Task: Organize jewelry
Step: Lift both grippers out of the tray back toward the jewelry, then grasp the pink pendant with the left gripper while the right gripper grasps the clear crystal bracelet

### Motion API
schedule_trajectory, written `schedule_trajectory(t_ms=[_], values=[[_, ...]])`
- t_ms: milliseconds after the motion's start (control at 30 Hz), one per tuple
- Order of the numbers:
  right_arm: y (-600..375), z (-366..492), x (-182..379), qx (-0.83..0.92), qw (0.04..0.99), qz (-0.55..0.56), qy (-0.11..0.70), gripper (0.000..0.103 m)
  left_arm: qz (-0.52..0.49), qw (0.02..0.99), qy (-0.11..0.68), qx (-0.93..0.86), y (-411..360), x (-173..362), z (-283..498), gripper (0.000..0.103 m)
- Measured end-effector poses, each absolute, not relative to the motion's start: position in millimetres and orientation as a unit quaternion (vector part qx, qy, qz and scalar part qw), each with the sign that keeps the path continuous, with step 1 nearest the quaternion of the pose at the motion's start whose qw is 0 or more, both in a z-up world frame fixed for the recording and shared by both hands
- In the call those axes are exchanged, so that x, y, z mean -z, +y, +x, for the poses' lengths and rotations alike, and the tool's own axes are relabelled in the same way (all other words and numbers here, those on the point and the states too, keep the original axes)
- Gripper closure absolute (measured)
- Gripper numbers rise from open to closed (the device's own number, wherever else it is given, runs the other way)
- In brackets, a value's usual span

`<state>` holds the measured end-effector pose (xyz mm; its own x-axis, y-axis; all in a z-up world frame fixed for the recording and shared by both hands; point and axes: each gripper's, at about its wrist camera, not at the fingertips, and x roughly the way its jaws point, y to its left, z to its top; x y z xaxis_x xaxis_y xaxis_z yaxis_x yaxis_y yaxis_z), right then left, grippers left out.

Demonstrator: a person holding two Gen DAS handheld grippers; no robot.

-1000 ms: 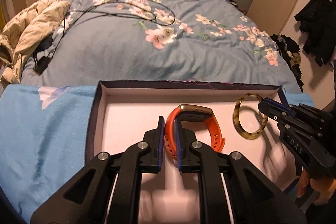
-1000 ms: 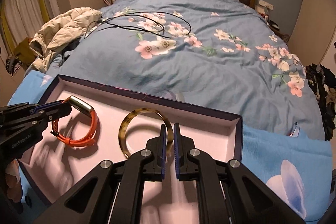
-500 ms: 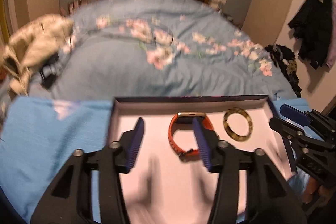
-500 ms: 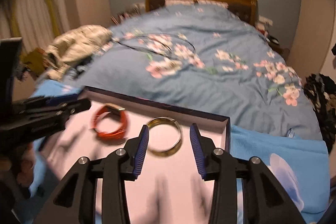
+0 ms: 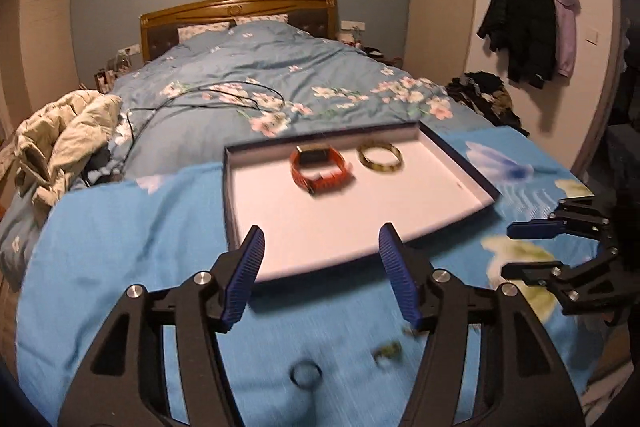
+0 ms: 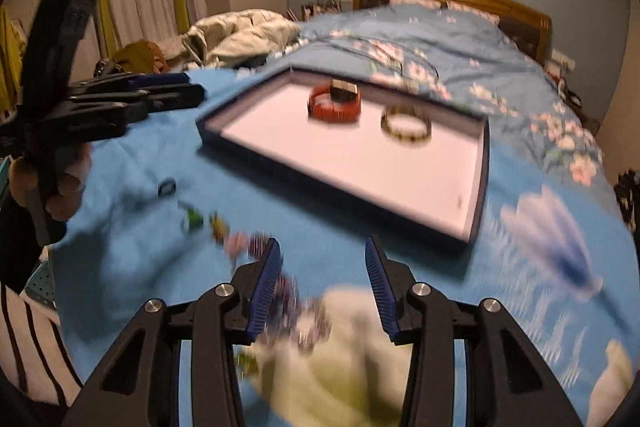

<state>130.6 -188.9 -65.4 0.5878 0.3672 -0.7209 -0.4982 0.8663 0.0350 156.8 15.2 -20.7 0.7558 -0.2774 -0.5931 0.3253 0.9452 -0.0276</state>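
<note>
A shallow dark-rimmed tray [image 5: 229, 187] [image 6: 482, 183] lies on the light blue cloth. In its far part rest an orange watch band [image 5: 320, 174] [image 6: 335, 102] and a yellowish bangle [image 5: 380, 157] [image 6: 406, 123]. My left gripper [image 5: 322, 269] [image 6: 192, 87] hovers in front of the tray's near edge, its jaws opening with nothing between them. My right gripper [image 6: 323, 269] [image 5: 516, 249] is off the tray's right side, also opening and holding nothing. Loose small pieces lie on the cloth near me: a dark ring [image 5: 306, 375] [image 6: 167, 187], a green piece [image 5: 388, 351] [image 6: 194, 221] and blurred beads [image 6: 290, 293].
Behind the tray spreads a bed with a flowered blue quilt [image 5: 280, 83], a black cable [image 5: 224, 95] on it and a beige jacket [image 5: 64, 139] at its left. Coats [image 5: 528, 23] hang on the right wall. A hand [image 6: 60, 187] grips the left tool.
Both grippers have let go of the watch band and the bangle, opened, and pulled back out of the tray. The loose small pieces on the cloth have come into view.
</note>
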Motion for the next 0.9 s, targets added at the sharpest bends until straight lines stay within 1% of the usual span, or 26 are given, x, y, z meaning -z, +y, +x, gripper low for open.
schedule_trajectory(t_ms=[133, 200, 333, 500, 567, 633, 667, 733, 767, 833, 867, 900], values=[[-203, 121, 79, -0.232, 0.883, -0.052, 0.404, 0.062, 0.058, 0.93, 0.313, 0.184, 5, 32, 128, 0.044], [-206, 116, 85, -0.228, 0.881, -0.039, 0.413, 0.065, 0.067, 0.925, 0.317, 0.196, -1, 37, 117, 0.044], [-204, 113, 95, -0.225, 0.877, -0.036, 0.423, 0.068, 0.073, 0.917, 0.331, 0.212, -13, 48, 111, 0.044], [-201, 112, 96, -0.224, 0.88, -0.034, 0.418, 0.07, 0.078, 0.909, 0.343, 0.225, -22, 56, 106, 0.044], [-200, 112, 96, -0.226, 0.88, -0.033, 0.417, 0.074, 0.084, 0.905, 0.346, 0.233, -28, 59, 104, 0.044], [-197, 112, 97, -0.231, 0.879, -0.037, 0.416, 0.082, 0.093, 0.902, 0.347, 0.238, -34, 61, 102, 0.045], [-197, 111, 96, -0.233, 0.878, -0.039, 0.416, 0.084, 0.099, 0.899, 0.348, 0.244, -39, 62, 101, 0.046], [-194, 111, 95, -0.236, 0.877, -0.044, 0.416, 0.097, 0.11, 0.895, 0.349, 0.254, -45, 64, 99, 0.046], [-194, 111, 94, -0.231, 0.879, -0.048, 0.415, 0.1, 0.113, 0.893, 0.35, 0.26, -48, 65, 99, 0.047], [-194, 110, 93, -0.232, 0.879, -0.05, 0.415, 0.102, 0.117, 0.887, 0.355, 0.271, -54, 66, 99, 0.048], [-195, 110, 92, -0.233, 0.879, -0.047, 0.415, 0.102, 0.117, 0.885, 0.357, 0.276, -57, 67, 100, 0.051], [-197, 110, 91, -0.233, 0.879, -0.039, 0.414, 0.1, 0.115, 0.882, 0.36, 0.281, -59, 68, 101, 0.051]])
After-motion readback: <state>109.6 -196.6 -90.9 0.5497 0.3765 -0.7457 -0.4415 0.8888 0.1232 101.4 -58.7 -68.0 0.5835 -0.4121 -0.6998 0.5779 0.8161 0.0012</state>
